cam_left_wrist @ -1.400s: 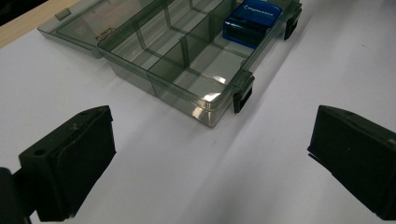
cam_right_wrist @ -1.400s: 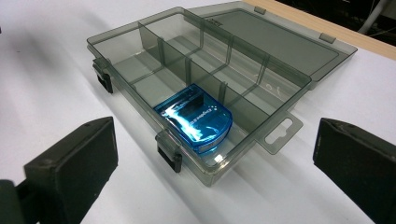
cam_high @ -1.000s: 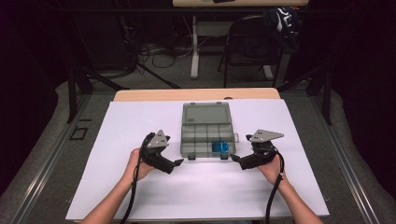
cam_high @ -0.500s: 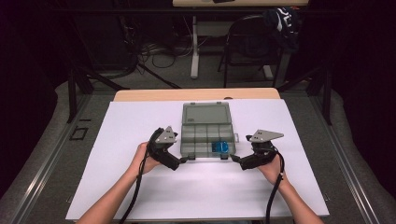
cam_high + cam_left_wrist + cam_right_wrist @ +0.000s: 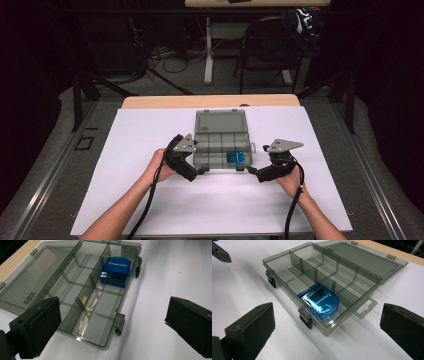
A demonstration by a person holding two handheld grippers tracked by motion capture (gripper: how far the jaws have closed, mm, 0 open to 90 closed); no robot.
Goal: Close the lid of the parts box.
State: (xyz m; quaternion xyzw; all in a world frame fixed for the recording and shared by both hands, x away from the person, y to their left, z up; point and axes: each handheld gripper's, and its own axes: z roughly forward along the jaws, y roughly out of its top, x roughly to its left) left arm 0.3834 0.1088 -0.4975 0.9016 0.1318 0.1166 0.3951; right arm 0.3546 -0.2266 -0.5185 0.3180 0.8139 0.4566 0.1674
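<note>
Smoky-grey plastic, one open organiser box (image 5: 220,145) near the bench's (image 5: 125,150) far edge holds one blue case (image 5: 236,158), both tools (image 5: 202,171) (image 5: 248,170) gaping, empty.

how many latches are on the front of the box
2. One latch sits on the front wall of the box beside the blue case; the other latch is near the far front corner.

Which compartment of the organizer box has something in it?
The front-row compartment at the person's right end of the organizer box, between the two front latches and the hang-tab side. It holds the blue case; every other compartment is empty.
</note>
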